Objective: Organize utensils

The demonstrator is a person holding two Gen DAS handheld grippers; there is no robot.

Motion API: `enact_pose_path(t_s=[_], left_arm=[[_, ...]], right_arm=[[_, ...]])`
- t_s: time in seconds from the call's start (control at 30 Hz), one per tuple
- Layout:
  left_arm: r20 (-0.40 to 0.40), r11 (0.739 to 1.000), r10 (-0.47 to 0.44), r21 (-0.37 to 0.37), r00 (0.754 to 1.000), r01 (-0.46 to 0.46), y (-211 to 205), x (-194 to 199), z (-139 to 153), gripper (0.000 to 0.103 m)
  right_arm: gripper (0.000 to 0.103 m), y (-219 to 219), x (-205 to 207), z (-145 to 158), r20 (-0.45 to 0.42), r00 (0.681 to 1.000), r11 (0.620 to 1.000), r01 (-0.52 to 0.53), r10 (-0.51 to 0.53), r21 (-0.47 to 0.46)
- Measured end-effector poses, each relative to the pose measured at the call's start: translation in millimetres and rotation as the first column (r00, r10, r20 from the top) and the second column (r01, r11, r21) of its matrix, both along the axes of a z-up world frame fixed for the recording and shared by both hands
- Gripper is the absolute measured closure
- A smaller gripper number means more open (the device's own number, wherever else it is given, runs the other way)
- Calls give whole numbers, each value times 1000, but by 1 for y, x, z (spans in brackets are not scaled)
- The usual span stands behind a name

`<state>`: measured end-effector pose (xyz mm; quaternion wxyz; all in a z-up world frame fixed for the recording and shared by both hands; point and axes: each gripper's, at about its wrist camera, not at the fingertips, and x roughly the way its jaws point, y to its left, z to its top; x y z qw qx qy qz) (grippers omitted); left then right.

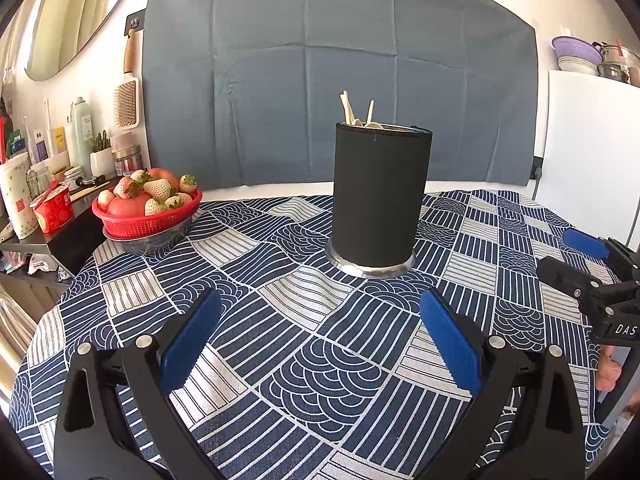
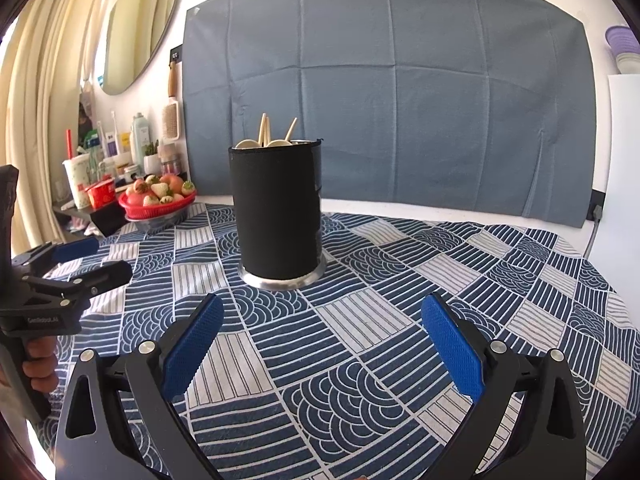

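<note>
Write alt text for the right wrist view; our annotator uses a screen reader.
A black utensil holder with pale utensils stands on a blue patterned tablecloth, beyond the open right gripper. The left gripper shows at the left edge.

Tablecloth (image 1: 304, 320) bare ahead; utensil holder (image 1: 380, 196) blocks centre.

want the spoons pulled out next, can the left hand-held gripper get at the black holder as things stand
Probably yes. The left hand-held gripper is open and faces the black utensil holder straight on, with only bare patterned tablecloth between them. The fruit basket sits well off to the side.
</note>
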<state>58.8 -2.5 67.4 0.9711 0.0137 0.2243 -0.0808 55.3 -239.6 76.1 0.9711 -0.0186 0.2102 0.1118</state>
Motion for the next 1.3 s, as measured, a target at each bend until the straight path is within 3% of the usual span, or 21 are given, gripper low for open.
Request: enact_pose_path(t_s=[0.6, 1.3], left_arm=[[25, 999, -2, 32, 1000, 1, -6, -4, 1, 6], [39, 1000, -8, 20, 999, 7, -5, -7, 3, 6]], right_arm=[[8, 1, 0, 1, 2, 1000, 1000, -5, 5, -5], [8, 1, -2, 1, 7, 1000, 1000, -4, 5, -6]])
